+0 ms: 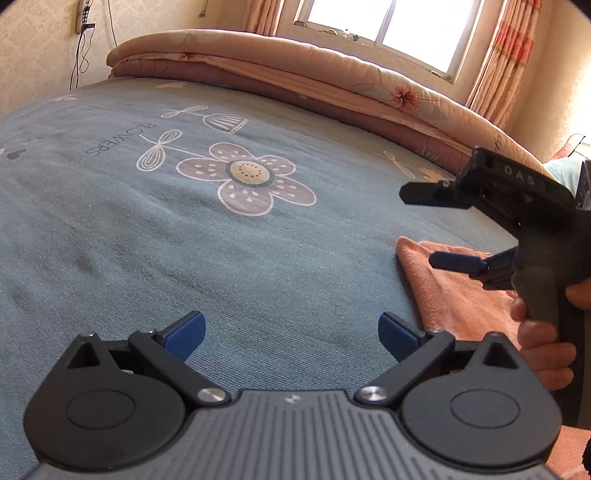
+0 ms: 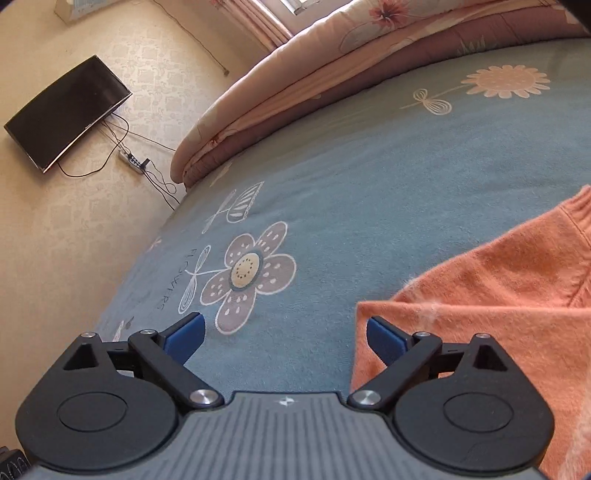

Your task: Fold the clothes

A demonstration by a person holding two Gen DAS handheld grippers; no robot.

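Two handheld grippers hover over a bed (image 1: 110, 229) as a fuzzy orange garment (image 2: 491, 280) waits to be folded, lying flat on the blue-grey sheet at the right side of both views, one squared corner pointing toward the printed flower (image 2: 247, 273). The left gripper (image 1: 291, 332) holds its blue-padded jaws wide over bare sheet, well apart from the cloth and holding nothing; the right gripper (image 2: 284, 332), its jaws equally wide and empty, sits with one pad over the garment's near edge, a hand (image 1: 543, 332) wrapped around its grey grip in the left wrist view. The likely trouble from here is the pinch: the knit looks soft and thick with a loose nap, and a bite taken too shallow could slip off the edge, while one taken too deep could catch the woven sheet beneath and drag it up with the garment. With only one gripper near the cloth, a single-corner lift would probably let the limp fabric sag and skew the fold line. The sheet is flat-woven and matte, printed with pale outlined blooms; a thick, rounded floral quilt (image 1: 295, 62) lies folded along the bed's far edge beneath a bright window (image 1: 388, 26).
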